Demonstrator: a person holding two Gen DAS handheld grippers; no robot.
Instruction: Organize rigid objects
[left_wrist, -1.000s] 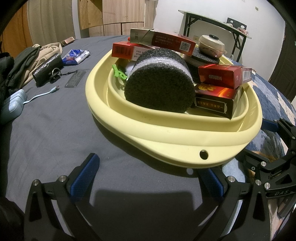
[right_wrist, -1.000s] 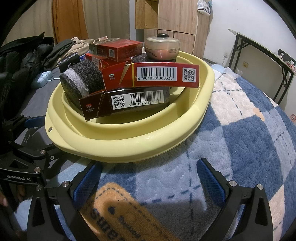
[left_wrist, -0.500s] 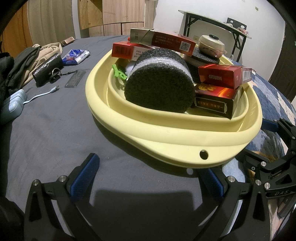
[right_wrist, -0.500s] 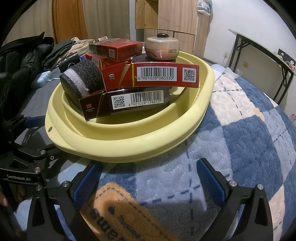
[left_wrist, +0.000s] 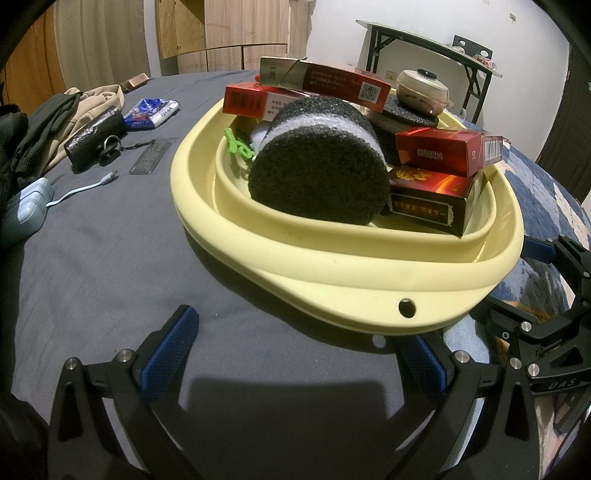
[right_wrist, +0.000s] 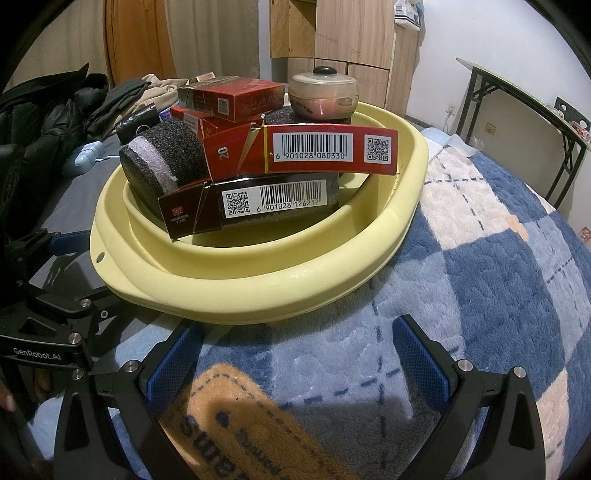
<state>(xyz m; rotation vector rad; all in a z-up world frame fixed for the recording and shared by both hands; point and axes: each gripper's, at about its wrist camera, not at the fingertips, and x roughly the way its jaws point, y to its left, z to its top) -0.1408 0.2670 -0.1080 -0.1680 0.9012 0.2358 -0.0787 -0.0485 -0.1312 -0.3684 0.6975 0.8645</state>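
Note:
A pale yellow basin (left_wrist: 347, 295) (right_wrist: 258, 284) stands on the bed. It holds a black foam roll with a white band (left_wrist: 321, 177) (right_wrist: 162, 158), several red and dark cigarette cartons (left_wrist: 443, 151) (right_wrist: 332, 151), a second foam disc with a small lidded jar (left_wrist: 423, 92) (right_wrist: 323, 96) on top, and a green clip (left_wrist: 236, 144). My left gripper (left_wrist: 295, 354) is open and empty just in front of the basin's near rim. My right gripper (right_wrist: 295, 354) is open and empty before the rim on the blanket side.
The bed has a grey sheet (left_wrist: 92, 258) and a blue checked blanket (right_wrist: 480, 295). Clothes (left_wrist: 55, 122), a black pouch (left_wrist: 94, 138), a blue packet (left_wrist: 151, 112), a cable (left_wrist: 85, 186) and a pale blue case (left_wrist: 26, 210) lie left. A folding table (left_wrist: 424, 40) stands behind.

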